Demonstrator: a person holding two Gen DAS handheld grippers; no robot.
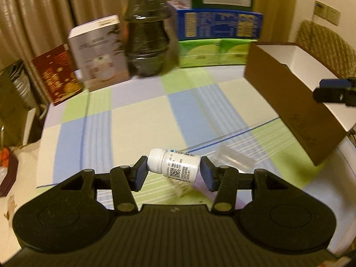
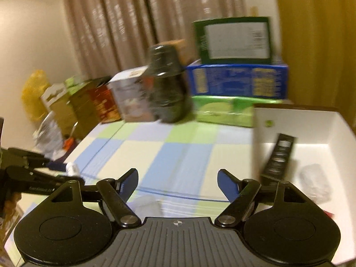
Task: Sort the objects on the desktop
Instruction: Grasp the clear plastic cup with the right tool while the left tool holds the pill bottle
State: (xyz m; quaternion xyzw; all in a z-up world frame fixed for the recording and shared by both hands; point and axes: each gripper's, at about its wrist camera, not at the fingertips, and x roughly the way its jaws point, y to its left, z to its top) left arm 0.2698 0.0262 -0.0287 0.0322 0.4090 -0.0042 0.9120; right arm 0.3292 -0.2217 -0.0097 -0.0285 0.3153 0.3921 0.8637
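Note:
My left gripper point(image 1: 174, 169) is shut on a white pill bottle point(image 1: 174, 165), held sideways above the checked tablecloth point(image 1: 138, 120). A clear plastic case point(image 1: 231, 159) lies on the cloth just behind and right of it. The open brown box with a white inside point(image 1: 289, 102) stands at the right. My right gripper point(image 2: 178, 183) is open and empty, next to that box point(image 2: 322, 129), which holds a black strip point(image 2: 278, 158) and a clear wrapped item point(image 2: 316, 180). The left gripper with the bottle point(image 2: 72, 169) shows at the left of the right wrist view.
Along the table's back stand a dark stack of bowls point(image 1: 146, 33), a grey box point(image 1: 100, 51), a red box point(image 1: 57, 75) and stacked green and blue cartons point(image 1: 218, 37). Curtains hang behind. The table's left edge point(image 1: 42, 129) drops to floor clutter.

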